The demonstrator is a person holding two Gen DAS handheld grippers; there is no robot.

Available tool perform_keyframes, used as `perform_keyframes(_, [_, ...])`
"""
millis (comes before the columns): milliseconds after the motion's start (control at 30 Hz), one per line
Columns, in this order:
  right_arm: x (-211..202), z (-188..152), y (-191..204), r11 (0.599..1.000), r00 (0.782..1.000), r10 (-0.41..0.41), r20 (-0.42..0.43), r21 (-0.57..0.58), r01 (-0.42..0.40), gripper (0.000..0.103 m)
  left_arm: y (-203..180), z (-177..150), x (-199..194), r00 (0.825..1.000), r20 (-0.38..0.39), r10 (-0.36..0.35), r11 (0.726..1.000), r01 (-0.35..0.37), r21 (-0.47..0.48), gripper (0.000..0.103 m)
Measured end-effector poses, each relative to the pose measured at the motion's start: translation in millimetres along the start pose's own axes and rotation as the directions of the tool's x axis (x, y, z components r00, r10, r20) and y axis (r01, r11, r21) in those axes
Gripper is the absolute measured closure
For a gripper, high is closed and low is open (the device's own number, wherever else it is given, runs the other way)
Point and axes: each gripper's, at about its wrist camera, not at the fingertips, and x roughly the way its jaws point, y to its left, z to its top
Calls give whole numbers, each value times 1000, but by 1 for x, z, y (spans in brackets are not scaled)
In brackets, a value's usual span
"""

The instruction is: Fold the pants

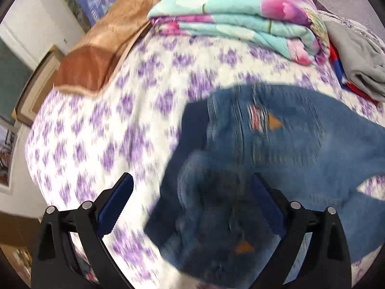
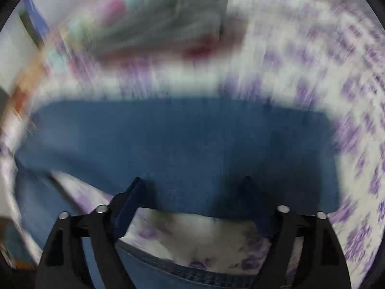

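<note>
Blue jeans (image 1: pixel 276 149) lie on a bed with a white sheet printed with purple flowers (image 1: pixel 108 125). In the left wrist view the waist end with a back pocket faces me, and my left gripper (image 1: pixel 192 187) is open above its near left edge, holding nothing. The right wrist view is heavily blurred. There a leg of the jeans (image 2: pixel 180 149) lies across the frame and my right gripper (image 2: pixel 192 183) is open over its near edge, empty.
A folded turquoise quilt with pink flowers (image 1: pixel 240 19) lies at the far side of the bed. A brown pillow (image 1: pixel 101 55) is far left. Grey and red folded clothes (image 1: pixel 356 60) lie far right. The bed's left edge (image 1: pixel 31 130) borders a wall.
</note>
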Motion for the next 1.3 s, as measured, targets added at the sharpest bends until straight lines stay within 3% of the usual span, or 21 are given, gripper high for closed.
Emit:
perform_keyframes(33, [-4, -2, 7, 998, 998, -40, 55, -39, 42, 16, -1, 11, 3, 1000, 1, 2, 1000, -2, 22, 8])
perform_keyframes(67, [-7, 2, 11, 997, 997, -66, 35, -35, 68, 16, 2, 21, 9, 1000, 2, 1, 999, -1, 38, 8])
perform_keyframes(133, [-22, 5, 13, 999, 998, -51, 39, 3, 51, 16, 5, 42, 21, 1000, 5, -12, 996, 12, 87, 8])
perform_keyframes(200, [-44, 3, 15, 998, 992, -57, 110, 32, 54, 16, 5, 57, 34, 999, -1, -44, 991, 44, 126, 8])
perform_keyframes(333, [-75, -11, 18, 992, 982, -88, 169, 105, 70, 16, -14, 79, 73, 995, -62, -76, 953, 91, 290, 8])
perform_keyframes(433, [-87, -23, 22, 987, 978, -83, 190, 148, 55, 16, -23, 89, 92, 988, -95, -123, 935, 148, 322, 10])
perform_keyframes(467, [-88, -29, 25, 986, 978, -84, 192, 155, 55, 16, -25, 89, 96, 982, -106, -153, 929, 180, 324, 15])
perform_keyframes(500, [-89, -32, 29, 986, 978, -81, 193, 162, 50, 15, -30, 89, 102, 973, -126, -196, 912, 228, 340, 36])
perform_keyframes(533, [-90, -33, 33, 985, 979, -72, 192, 171, 39, 14, -38, 87, 107, 960, -154, -233, 888, 275, 369, 50])
perform_keyframes(667, [-81, -35, 44, 983, 983, -58, 173, 181, 27, 14, -57, 80, 109, 975, -102, -199, 850, 223, 477, 58])
perform_keyframes(700, [-80, -34, 48, 984, 984, -58, 169, 176, 28, 14, -56, 83, 105, 973, -101, -205, 853, 229, 468, 77])
perform_keyframes(733, [-79, -30, 52, 985, 984, -49, 170, 172, 19, 14, -51, 89, 94, 972, -82, -222, 862, 235, 449, 82])
perform_keyframes(833, [-75, -20, 59, 983, 984, 3, 179, 178, -35, 14, -36, 99, 53, 969, 38, -243, 879, 203, 432, 82])
perform_keyframes(967, [-57, 4, 69, 975, 978, 87, 191, 183, -123, 13, -37, 97, 60, 988, 57, -141, 906, 106, 411, 79])
perform_keyframes(1033, [-32, 18, 71, 965, 977, 127, 171, 206, -161, 12, -33, 96, 79, 994, 49, -98, 922, 72, 379, 57])
perform_keyframes(1100, [0, 24, 73, 974, 993, 75, 89, 209, -93, 12, -29, 94, 104, 997, 1, -76, 943, 71, 326, 46])
perform_keyframes(1167, [16, 23, 93, 999, 998, -10, 61, 40, 8, 7, -29, 91, 115, 996, -31, -83, 959, 88, 269, 46])
perform_keyframes(1233, [12, 24, 114, 993, 995, -95, 14, -63, 96, 8, -26, 93, 104, 997, -21, -77, 967, 80, 240, 45])
perform_keyframes(1300, [-2, 26, 115, 999, 999, -24, 35, -36, 26, 8, -20, 93, 89, 996, -2, -93, 971, 91, 220, 38])
